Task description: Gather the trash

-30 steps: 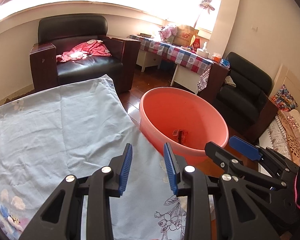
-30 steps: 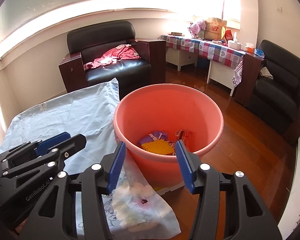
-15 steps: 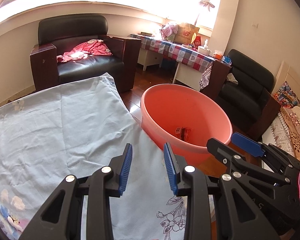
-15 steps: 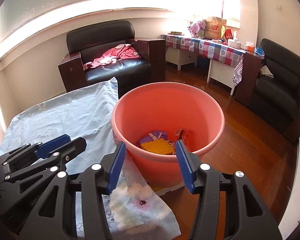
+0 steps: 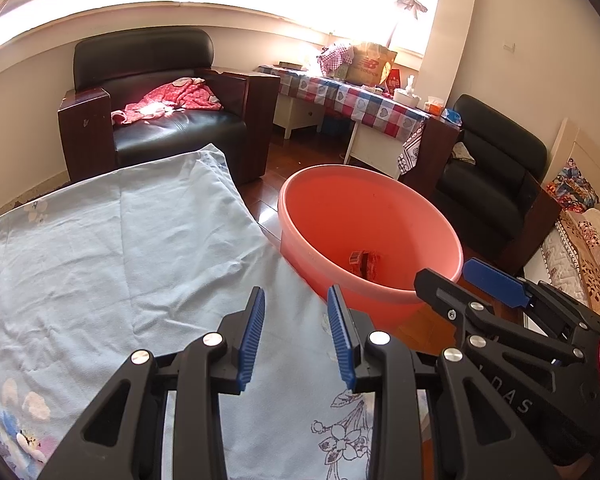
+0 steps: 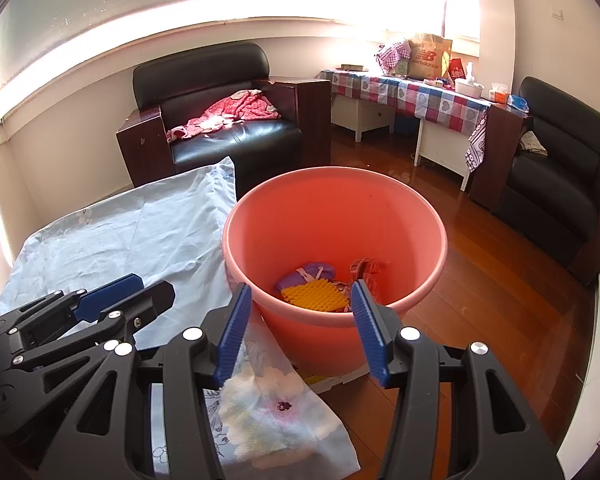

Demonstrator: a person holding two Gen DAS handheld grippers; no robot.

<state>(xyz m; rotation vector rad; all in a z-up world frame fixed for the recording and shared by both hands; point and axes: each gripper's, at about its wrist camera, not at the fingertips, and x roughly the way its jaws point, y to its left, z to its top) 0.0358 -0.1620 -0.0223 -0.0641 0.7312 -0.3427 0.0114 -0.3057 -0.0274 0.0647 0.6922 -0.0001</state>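
A salmon-pink plastic basin stands on the wood floor beside a table covered with a light blue cloth. In the basin lie a yellow bumpy piece, a purple wrapper and a red wrapper; the red wrapper also shows in the left wrist view. My left gripper is open and empty above the cloth, left of the basin. My right gripper is open and empty, just before the basin's near rim. Each gripper shows in the other's view.
A black armchair with a red garment stands behind the table. A checked-cloth side table with a paper bag and boxes is at the back right. Another black chair is at the right. Wood floor surrounds the basin.
Both grippers have drifted slightly; the basin sits a little farther and more centred in the left wrist view. Both stay open and empty.
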